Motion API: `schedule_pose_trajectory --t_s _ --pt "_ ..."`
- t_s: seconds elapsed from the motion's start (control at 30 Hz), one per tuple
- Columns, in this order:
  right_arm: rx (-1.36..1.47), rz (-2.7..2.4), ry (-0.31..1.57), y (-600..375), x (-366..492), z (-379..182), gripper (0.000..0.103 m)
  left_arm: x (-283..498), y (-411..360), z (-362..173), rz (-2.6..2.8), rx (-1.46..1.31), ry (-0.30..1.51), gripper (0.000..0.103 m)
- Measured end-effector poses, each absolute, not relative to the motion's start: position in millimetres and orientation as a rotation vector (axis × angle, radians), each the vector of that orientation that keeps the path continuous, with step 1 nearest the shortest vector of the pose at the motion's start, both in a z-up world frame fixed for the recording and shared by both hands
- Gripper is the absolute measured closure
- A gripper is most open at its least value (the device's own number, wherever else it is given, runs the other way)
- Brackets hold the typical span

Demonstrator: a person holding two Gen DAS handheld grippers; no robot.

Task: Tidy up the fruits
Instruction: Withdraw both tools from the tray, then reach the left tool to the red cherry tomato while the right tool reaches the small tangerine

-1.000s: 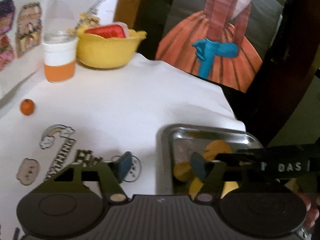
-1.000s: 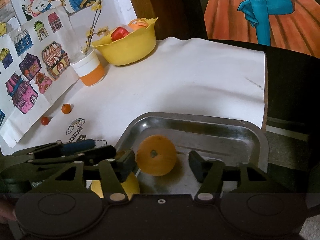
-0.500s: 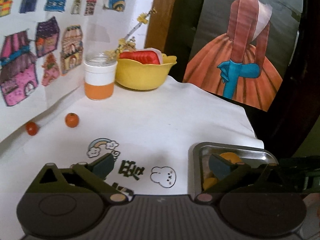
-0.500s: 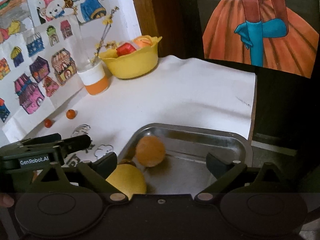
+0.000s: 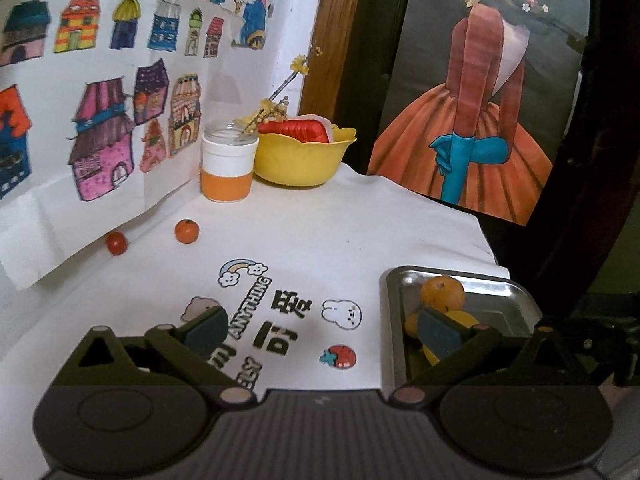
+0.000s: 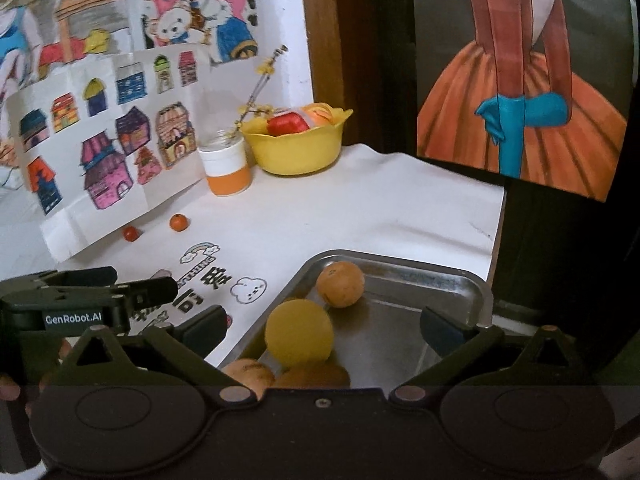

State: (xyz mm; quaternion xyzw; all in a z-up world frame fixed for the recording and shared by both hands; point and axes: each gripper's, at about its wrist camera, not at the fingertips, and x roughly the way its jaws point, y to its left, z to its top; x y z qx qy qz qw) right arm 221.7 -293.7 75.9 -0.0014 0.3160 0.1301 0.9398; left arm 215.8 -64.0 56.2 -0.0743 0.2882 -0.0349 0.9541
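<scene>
A steel tray (image 6: 476, 288) (image 5: 516, 290) at the table's near right holds an orange (image 6: 341, 283) (image 5: 442, 292), a yellow round fruit (image 6: 299, 335) and brownish fruits (image 6: 248, 374) at its near end. Two small fruits lie loose by the wall paper: an orange one (image 5: 186, 231) (image 6: 178, 223) and a red one (image 5: 116, 243) (image 6: 130, 234). My left gripper (image 5: 320, 330) is open above the printed tablecloth, holding nothing. My right gripper (image 6: 324, 326) is open over the tray, empty. The left gripper's body (image 6: 80, 304) shows in the right wrist view.
A yellow bowl (image 5: 304, 158) (image 6: 296, 148) with red and orange items stands at the back beside a white-and-orange jar (image 5: 228, 168) (image 6: 224, 164) holding a flower sprig. Drawings cover the left wall. The table's right edge drops off beside the tray.
Both grippers have pulled back and risen, and their fingers have spread wider. The orange rolled toward the tray's far end. More of the table and wall is in view.
</scene>
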Motion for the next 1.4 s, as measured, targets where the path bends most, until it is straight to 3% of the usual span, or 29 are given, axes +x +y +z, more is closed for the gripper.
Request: schedule_pose_trajectory --t_s 0.87,1.4 --pt "-0.023 0.117 0.565 -252.4 79.5 65.0 0.001 93.7 -30.6 42.3 0.022 -0.066 0.573 0.0" --pt "-0.049 0.228 0.644 -202.3 69.7 52.0 0.001 89.0 30.2 27.3 0.162 -0.118 0.637 0.0"
